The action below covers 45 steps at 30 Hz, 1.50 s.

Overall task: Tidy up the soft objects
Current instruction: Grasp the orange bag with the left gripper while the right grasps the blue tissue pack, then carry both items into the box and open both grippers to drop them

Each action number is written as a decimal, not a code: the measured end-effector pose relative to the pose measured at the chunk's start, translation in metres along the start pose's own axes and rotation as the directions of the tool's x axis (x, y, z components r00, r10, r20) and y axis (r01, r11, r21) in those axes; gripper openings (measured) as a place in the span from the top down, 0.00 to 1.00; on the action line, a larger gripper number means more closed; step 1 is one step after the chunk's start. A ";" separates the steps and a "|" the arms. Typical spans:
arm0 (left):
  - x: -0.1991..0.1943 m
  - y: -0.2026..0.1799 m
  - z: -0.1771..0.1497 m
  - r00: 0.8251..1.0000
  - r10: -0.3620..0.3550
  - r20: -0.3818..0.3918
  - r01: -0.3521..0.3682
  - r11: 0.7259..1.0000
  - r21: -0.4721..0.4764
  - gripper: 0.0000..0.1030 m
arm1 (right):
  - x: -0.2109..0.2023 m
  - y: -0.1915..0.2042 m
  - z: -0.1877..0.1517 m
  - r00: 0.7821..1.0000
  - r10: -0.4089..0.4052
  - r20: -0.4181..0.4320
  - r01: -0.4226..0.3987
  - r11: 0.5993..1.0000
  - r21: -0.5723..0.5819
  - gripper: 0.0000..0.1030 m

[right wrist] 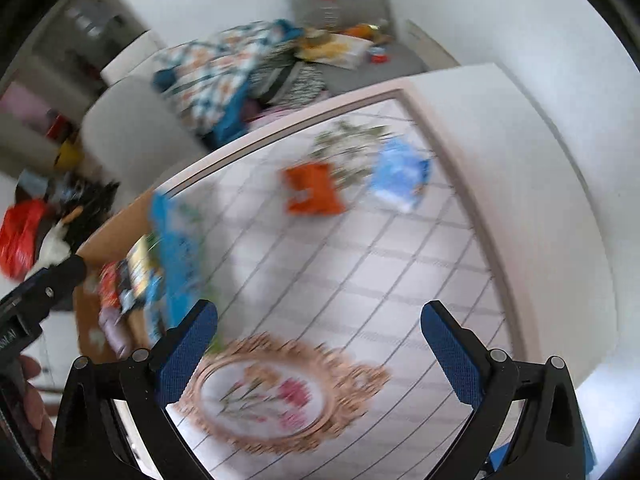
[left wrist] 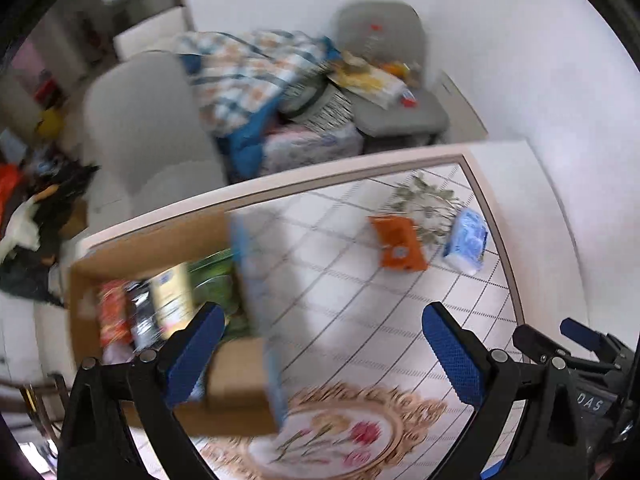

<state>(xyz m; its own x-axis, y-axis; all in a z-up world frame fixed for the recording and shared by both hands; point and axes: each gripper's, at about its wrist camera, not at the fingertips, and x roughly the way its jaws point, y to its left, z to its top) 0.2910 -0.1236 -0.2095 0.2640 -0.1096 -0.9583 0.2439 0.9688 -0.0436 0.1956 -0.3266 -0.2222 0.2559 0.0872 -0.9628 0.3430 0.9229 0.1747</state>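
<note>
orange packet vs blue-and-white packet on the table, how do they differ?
Colour: the flat orange plastic packet is solid orange with a small white patch; the blue-and-white plastic packet is printed blue with a white end. Place: the orange one lies nearer the cardboard box, the blue one nearer the table's right border. Shared: both lie loose on the tiled tabletop beside the leafy print, ungripped.
</note>
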 end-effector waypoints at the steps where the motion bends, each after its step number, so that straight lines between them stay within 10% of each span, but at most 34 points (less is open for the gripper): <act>1: 0.013 -0.008 0.009 1.000 -0.009 -0.017 0.009 1.000 0.010 0.09 | 0.010 -0.011 0.012 1.000 0.001 -0.017 -0.001 1.000 0.014 0.00; 5: 0.095 -0.045 0.049 0.985 -0.038 -0.168 0.044 0.998 0.035 0.38 | 0.065 -0.051 0.064 0.995 0.038 -0.094 -0.029 0.996 0.089 0.00; 19: 0.248 -0.080 0.067 0.900 -0.060 -0.432 0.061 0.998 -0.010 0.43 | 0.221 -0.091 0.134 0.956 0.072 -0.284 -0.005 0.973 0.229 0.08; 23: 0.244 -0.081 0.067 0.908 -0.071 -0.414 0.065 0.997 -0.028 0.57 | 0.241 -0.088 0.135 0.946 0.055 -0.318 0.022 0.972 0.235 0.12; 31: 0.219 -0.080 0.061 0.926 -0.065 -0.371 0.062 0.998 -0.020 0.64 | 0.244 -0.067 0.136 0.948 -0.043 -0.314 0.103 0.979 0.176 0.51; 45: 0.034 -0.007 -0.014 0.965 -0.232 -0.121 0.222 0.971 -0.087 0.64 | 0.120 0.036 0.063 0.978 0.100 -0.184 -0.103 0.995 -0.007 0.54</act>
<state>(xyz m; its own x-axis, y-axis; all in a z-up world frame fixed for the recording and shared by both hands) 0.2850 -0.1311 -0.2459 0.0858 -0.3036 -0.9489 0.2146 0.9357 -0.2800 0.2960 -0.3064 -0.3179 0.1177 0.2462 -0.9620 0.3086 0.9117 0.2711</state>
